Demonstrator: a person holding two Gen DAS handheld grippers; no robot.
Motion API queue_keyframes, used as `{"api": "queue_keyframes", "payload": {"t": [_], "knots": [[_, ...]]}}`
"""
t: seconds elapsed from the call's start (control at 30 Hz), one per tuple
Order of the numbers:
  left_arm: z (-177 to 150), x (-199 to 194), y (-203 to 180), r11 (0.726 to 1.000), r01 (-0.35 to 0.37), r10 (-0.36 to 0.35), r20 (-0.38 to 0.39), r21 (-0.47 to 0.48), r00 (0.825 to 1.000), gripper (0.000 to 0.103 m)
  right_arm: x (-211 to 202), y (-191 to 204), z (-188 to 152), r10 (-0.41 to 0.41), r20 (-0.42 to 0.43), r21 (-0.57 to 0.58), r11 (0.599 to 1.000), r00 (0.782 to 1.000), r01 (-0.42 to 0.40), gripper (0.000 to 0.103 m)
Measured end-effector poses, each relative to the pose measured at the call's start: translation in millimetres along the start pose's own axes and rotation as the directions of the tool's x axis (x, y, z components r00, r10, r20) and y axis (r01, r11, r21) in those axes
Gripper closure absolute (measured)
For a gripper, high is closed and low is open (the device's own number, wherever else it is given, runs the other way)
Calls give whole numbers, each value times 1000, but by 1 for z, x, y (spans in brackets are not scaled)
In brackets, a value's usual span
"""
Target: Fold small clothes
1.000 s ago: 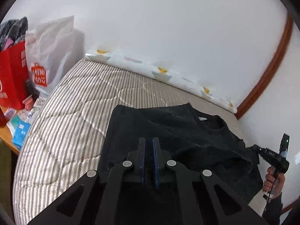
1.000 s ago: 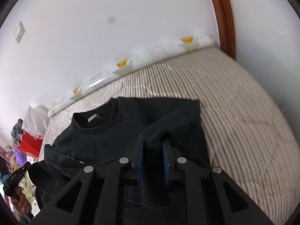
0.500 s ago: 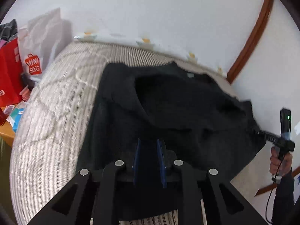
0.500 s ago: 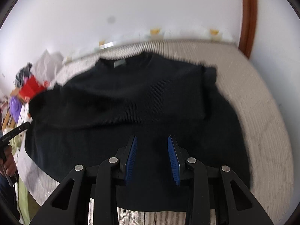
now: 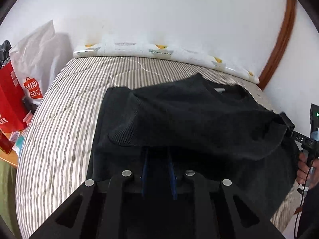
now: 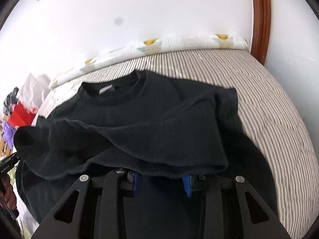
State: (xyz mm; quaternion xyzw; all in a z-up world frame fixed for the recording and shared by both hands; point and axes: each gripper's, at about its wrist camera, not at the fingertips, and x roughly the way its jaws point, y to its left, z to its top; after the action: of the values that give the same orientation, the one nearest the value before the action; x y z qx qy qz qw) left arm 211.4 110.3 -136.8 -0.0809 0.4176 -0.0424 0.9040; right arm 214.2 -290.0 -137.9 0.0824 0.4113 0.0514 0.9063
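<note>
A black sweater [image 5: 199, 119] lies on the striped bed, collar toward the wall, its lower part lifted and draped forward over itself. My left gripper [image 5: 158, 159] has its blue fingers [image 5: 144, 165] parted, with the lifted hem lying over their tips. In the right wrist view the sweater [image 6: 139, 123] has its hem resting across my right gripper [image 6: 161, 177], whose blue fingers [image 6: 186, 183] stand wide apart under the cloth. Fingertips of both grippers are hidden by the fabric.
The striped mattress [image 5: 65, 119] runs to a white wall with a patterned bolster [image 5: 159, 49]. A white shopping bag [image 5: 35, 75] and a red bag [image 5: 10, 103] stand at the left edge. A brown door frame [image 6: 261, 16] is at the right.
Both grippers opened from a shut grip on the hem, then moved forward. The sweater's lower part now drapes over the fingertips.
</note>
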Motion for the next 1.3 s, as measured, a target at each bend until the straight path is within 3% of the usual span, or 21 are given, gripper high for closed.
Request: {"api": "queue_keyframes", "payload": {"t": [0.1,0.17,0.3,0.43,0.47,0.53,0.57,0.73,0.8,0.83,0.9,0.97,1.03,1.13,1.3], "knots": [[16,15,12,998,-34,34,-5,-58,999,85,10,-7,19,-16,29,29,999,999,15,69],[24,19,23,993,-18,17,-11,-113,1000,85,14,-14,30,-52,41,62,997,998,50,69],[28,23,27,995,-27,26,-15,-93,1000,85,15,-21,44,-53,59,68,996,997,49,68],[31,25,33,997,-19,18,-21,-78,1000,85,23,-24,48,-93,43,16,996,995,92,53],[31,24,35,997,-18,17,-15,-79,1000,84,26,-27,50,-104,35,16,994,994,104,52],[33,22,40,997,-30,29,-6,-68,1000,72,33,-32,52,-90,11,22,996,996,90,52],[33,24,40,998,-27,26,-12,-56,1000,60,37,-33,52,-78,1,24,997,997,78,52],[26,32,35,1000,1,0,-54,5,999,58,51,-25,55,-49,-19,-32,998,999,48,52],[23,37,31,999,-29,31,-78,34,996,58,60,-20,57,-42,-34,-58,997,999,40,52],[22,38,30,999,-37,39,-78,29,996,60,65,-18,58,-50,-45,-65,997,998,47,53],[22,31,31,997,-76,76,-38,5,996,92,71,-17,60,-60,-52,-68,996,997,56,65],[25,20,31,998,-66,66,8,-6,998,96,66,-15,61,-45,-29,-93,995,999,42,80],[32,8,34,998,-43,47,72,-51,996,96,47,-17,61,2,42,-108,994,999,2,86],[44,4,33,997,-21,29,121,-70,992,96,23,-31,63,54,116,-63,997,992,-47,88],[63,31,23,998,-46,52,127,-50,991,96,14,-48,70,13,174,-13,1000,985,-11,89]]}}
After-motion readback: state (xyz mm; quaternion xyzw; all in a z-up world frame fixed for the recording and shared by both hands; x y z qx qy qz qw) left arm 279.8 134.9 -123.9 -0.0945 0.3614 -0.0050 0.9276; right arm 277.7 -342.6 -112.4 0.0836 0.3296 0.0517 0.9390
